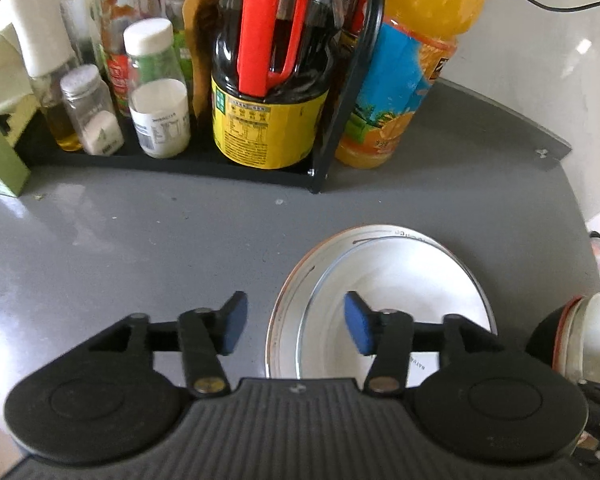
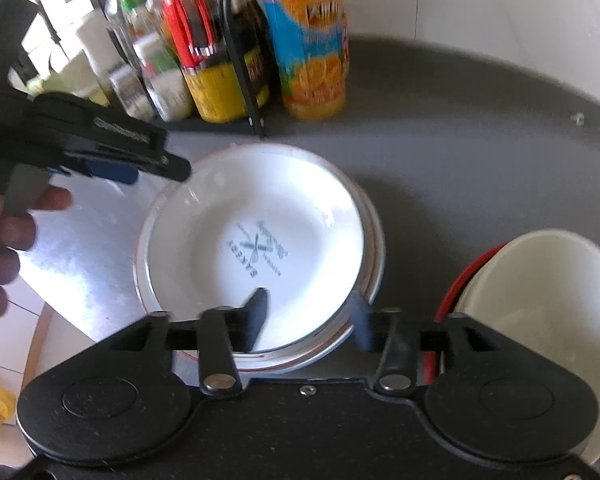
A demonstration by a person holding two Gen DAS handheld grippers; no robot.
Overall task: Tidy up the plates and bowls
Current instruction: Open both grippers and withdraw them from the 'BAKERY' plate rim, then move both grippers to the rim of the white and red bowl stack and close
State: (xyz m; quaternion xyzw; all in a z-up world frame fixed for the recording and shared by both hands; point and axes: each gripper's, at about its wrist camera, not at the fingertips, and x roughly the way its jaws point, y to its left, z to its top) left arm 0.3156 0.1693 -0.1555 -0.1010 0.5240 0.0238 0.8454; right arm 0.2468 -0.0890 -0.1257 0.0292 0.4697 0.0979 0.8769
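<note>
A stack of white plates (image 1: 392, 276) (image 2: 256, 240) lies on the grey counter (image 1: 140, 240); the top plate carries a blue printed logo. My left gripper (image 1: 296, 322) hovers open over the stack's left rim, its blue pads (image 1: 236, 320) clear of the plates. In the right wrist view the left gripper (image 2: 160, 168) shows at the stack's far left edge, held by a hand (image 2: 12, 232). My right gripper (image 2: 308, 318) is open over the stack's near right rim, one finger above the plate's inside and one outside it. A white bowl (image 2: 540, 300) (image 1: 592, 332) nests in a red-rimmed one to the right.
A black rack (image 1: 324, 152) of sauce and spice bottles stands at the back of the counter, with a big orange juice bottle (image 1: 404, 80) (image 2: 308, 40) beside it. A black cable (image 1: 560, 4) runs along the white wall behind. The counter's edge curves away at the right.
</note>
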